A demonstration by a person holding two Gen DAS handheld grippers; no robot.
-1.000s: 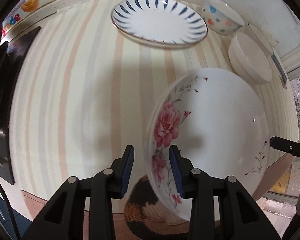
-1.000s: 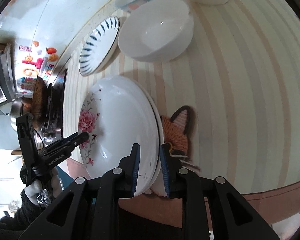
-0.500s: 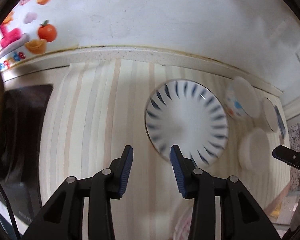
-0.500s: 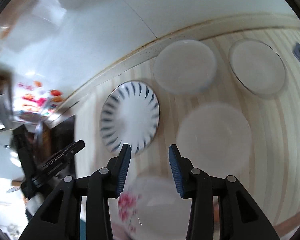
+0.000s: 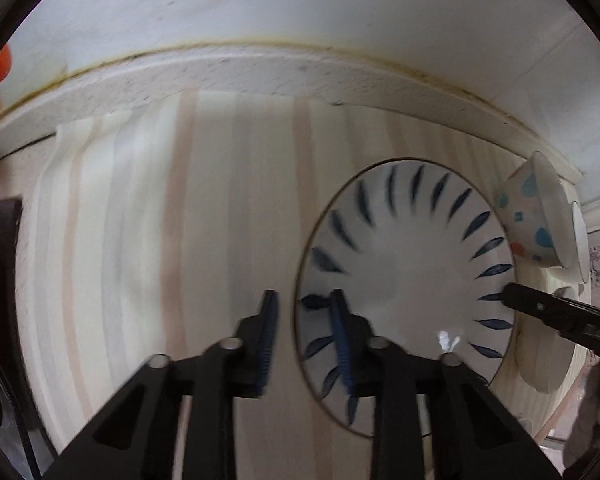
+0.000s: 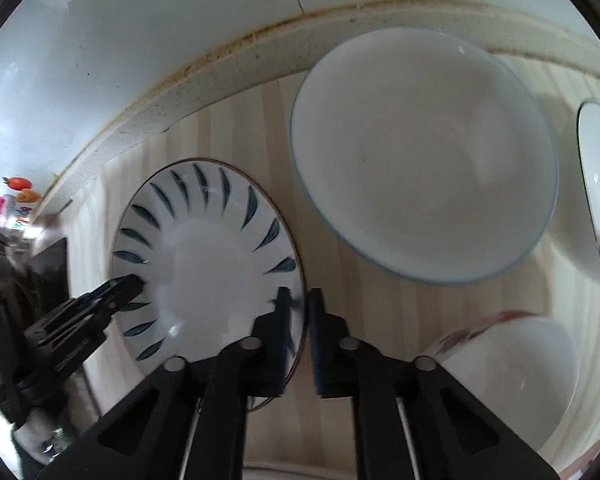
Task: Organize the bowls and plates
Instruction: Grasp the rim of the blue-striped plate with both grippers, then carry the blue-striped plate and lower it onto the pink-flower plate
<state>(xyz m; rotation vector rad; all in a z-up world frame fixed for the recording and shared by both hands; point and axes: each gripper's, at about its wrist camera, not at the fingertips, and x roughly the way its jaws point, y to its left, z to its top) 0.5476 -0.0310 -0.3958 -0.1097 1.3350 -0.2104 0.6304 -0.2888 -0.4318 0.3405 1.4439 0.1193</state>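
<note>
The left gripper point(image 5: 305, 340) is straddling the near-left rim of the blue-leaf plate point(image 5: 412, 280) on the striped mat point(image 5: 180, 240), jaws parted with the rim between them. The right gripper point(image 6: 300, 320) is framing the same plate's opposite rim, jaws narrowly apart; whether they are pinching cannot be told. Its side lettering is too blurred to read. Only the right view is showing the large white bowl point(image 6: 424, 152) and the floral plate point(image 6: 512, 368), released half a second ago. Only the left view is showing the dotted bowl's point(image 5: 536, 216) outside.
</note>
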